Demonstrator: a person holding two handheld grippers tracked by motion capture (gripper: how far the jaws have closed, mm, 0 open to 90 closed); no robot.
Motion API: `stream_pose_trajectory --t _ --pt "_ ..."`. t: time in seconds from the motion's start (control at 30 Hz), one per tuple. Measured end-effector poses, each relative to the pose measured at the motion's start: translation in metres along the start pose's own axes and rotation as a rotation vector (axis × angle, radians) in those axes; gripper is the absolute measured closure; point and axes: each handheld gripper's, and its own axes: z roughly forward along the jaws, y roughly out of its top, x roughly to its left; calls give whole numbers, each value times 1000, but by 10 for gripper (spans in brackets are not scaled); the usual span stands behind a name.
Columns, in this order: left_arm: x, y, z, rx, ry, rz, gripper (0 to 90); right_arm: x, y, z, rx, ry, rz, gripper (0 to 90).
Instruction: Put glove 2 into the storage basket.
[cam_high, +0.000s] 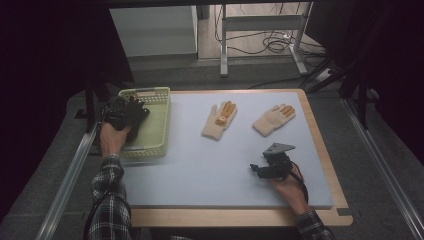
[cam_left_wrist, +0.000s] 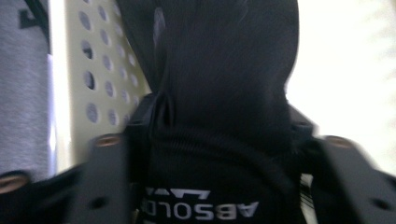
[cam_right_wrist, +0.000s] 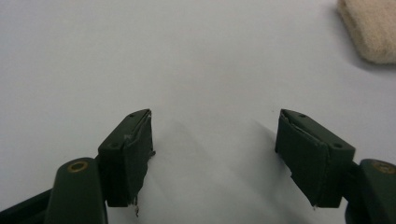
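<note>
Left gripper view is showing me a black glove (cam_left_wrist: 224, 93) lying between the left gripper's (cam_left_wrist: 219, 154) parted jaws, over the green basket (cam_left_wrist: 100, 84); it's looking soft, light, floppy, so I'm favouring its ribbed cuff; the right gripper (cam_right_wrist: 212, 154) is gaping, holding nothing.

Black glove (cam_left_wrist: 224, 93) with white lettering; pale green basket (cam_high: 159, 131); two cream gloves (cam_high: 219, 121) with orange fingers; light blue surface (cam_high: 210, 170); plaid sleeve (cam_high: 107, 200).

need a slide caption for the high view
Left gripper lowers a black glove into the green basket; two cream gloves wait on the table.
</note>
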Motion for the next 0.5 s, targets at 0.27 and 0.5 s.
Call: stream_pose_trajectory --t 0.27,0.5 --pt "4 -5 -9 -40 -35 0 170 0 0 0 0 0 1 271" --pt "5 -8 -22 -102 -79 -17 67 0 0 0 0 -1 1 270"
